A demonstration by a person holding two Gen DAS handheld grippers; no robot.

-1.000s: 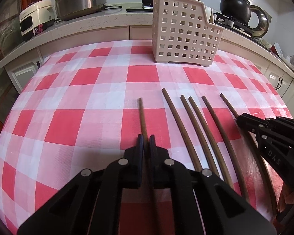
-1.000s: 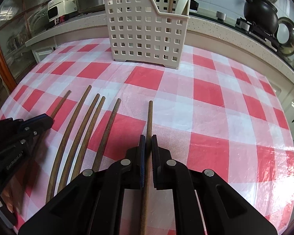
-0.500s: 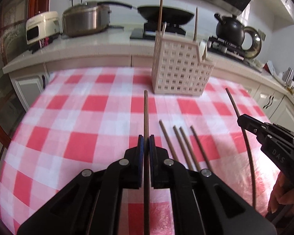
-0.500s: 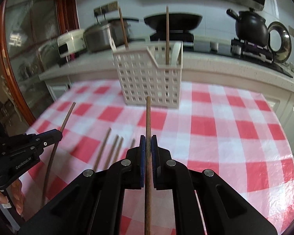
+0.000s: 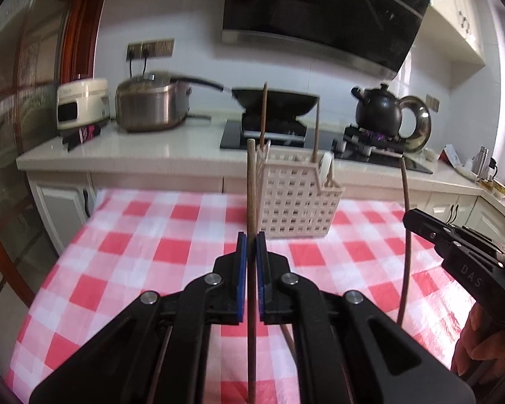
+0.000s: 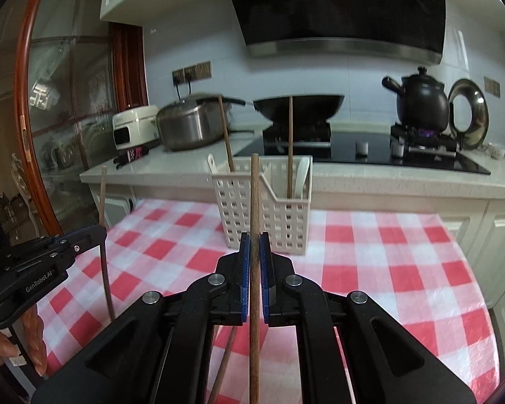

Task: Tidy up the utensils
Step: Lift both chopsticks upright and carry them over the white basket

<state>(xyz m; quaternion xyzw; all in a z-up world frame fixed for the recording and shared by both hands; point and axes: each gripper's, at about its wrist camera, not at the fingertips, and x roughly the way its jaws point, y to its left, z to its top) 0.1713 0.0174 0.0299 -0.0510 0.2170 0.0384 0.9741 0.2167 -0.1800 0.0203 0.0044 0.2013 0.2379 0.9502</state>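
My left gripper [image 5: 251,235] is shut on a brown wooden chopstick [image 5: 251,185], held upright above the checked table. My right gripper [image 6: 254,235] is shut on another brown chopstick [image 6: 254,195], also upright. Each gripper shows in the other's view: the right one [image 5: 408,217] at the right with its chopstick [image 5: 405,232], the left one [image 6: 99,230] at the left with its chopstick [image 6: 103,235]. The white slotted utensil basket [image 5: 296,202] stands at the table's far edge, ahead of both grippers, with two chopsticks [image 6: 290,141] standing in it. Chopsticks [image 6: 224,367] lie on the table below, mostly hidden.
The red and white checked tablecloth [image 5: 144,245] covers the table. Behind it a counter [image 5: 134,151] carries a rice cooker [image 5: 82,102], a steel pot [image 5: 151,107], a wok [image 5: 279,101] and a black kettle [image 5: 380,109]. Cabinets [image 6: 501,235] stand at the right.
Both grippers have lifted their chopsticks off the table and tilted up, so the chopsticks now stand upright and the view looks across at the counter. The basket appears closer to level.
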